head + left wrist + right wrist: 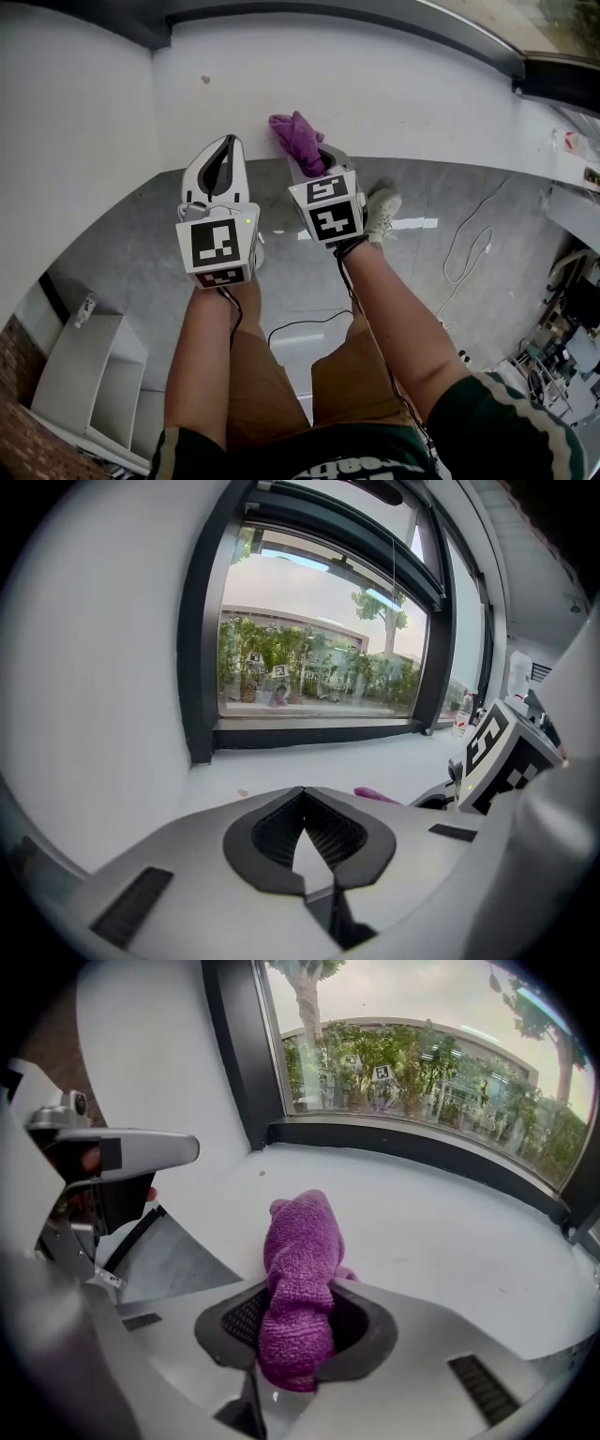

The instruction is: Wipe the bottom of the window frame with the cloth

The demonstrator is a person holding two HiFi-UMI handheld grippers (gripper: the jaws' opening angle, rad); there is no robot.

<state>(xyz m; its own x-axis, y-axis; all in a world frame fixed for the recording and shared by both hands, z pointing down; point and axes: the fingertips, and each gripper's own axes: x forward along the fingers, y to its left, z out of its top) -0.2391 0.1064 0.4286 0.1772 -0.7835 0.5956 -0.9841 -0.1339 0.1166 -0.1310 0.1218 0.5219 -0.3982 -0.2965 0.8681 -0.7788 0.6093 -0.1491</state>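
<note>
Over the white sill [403,94]: both my claws reach forward side by side, near each other but apart, on bare forearms that run straight out from my body.
Left claw [223,155]: clenched on nothing. Seen from its own camera, the left claw [303,803] has its dark ribbed pads meeting at the tips, with only the sill behind them.
Right claw [317,167]: grasping the purple cloth [298,139]. Seen from its own camera, the right claw [298,1321] pinches the bunched cloth [300,1251] between its pads.
Cloth's place: it sticks out past the right claw's tips over the near part of the sill, well short of the dark window frame [422,1152]. I cannot tell whether it touches the sill.
Frame's bottom: the window frame [319,733] runs along the far edge of the sill, under the glass.
Cut off: from the head, the window frame [469,39] shows only as a dark strip at the top edge.
Hidden: from the head, the marker cube and the cloth cover most of the right claw's jaws.
Hard to make out: a small speck [205,80] on the sill, left of the cloth, is too small to name.
Below: grey floor [122,262] lies under my arms, and a pale shoe [382,211] shows just right of the right claw's cube.
</note>
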